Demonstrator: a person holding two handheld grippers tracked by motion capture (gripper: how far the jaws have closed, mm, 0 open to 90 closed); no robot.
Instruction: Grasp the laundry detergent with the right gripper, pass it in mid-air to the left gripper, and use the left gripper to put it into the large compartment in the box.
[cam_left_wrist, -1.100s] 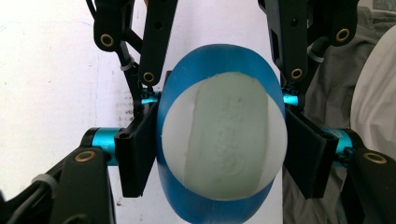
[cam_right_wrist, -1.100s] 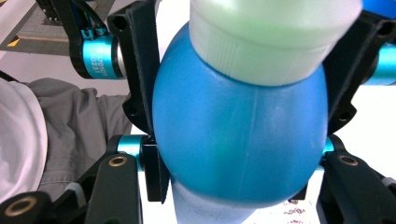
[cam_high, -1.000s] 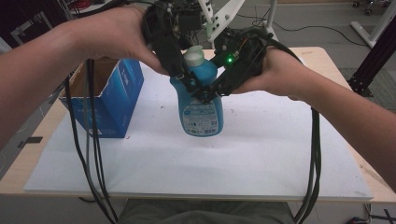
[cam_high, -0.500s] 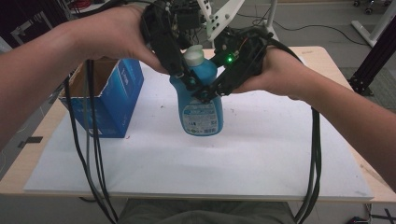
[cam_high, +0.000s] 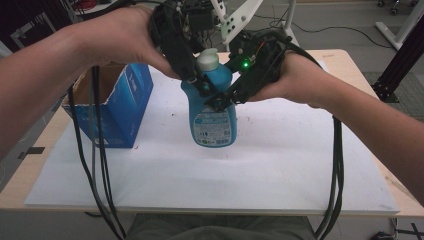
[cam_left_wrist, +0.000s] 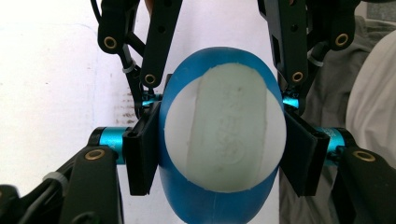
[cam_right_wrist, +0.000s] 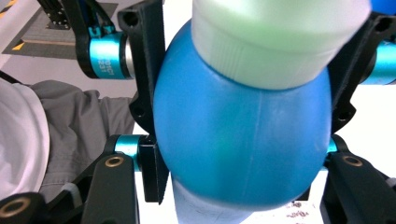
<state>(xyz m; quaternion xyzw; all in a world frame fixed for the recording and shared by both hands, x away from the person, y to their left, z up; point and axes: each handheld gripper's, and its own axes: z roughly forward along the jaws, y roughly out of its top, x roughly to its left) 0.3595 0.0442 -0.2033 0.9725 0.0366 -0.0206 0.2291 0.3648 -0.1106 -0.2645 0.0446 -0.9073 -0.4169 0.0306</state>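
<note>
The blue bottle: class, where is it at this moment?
In the high view the blue bottle stands upright at mid-table on the white sheet, right of the blue box, with the left tool and right tool at its shoulder.

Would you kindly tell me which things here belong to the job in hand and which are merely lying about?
In the job:
- blue bottle
- its white cap
- left gripper, shut on the bottle
- right gripper, shut on the bottle

Lying about:
- blue cardboard box
- white mat

Wooden table (cam_high: 345, 65), white sheet (cam_high: 280, 165) covering it, blue bottle (cam_high: 212, 117) and blue box (cam_high: 122, 107) standing on sheet
</note>
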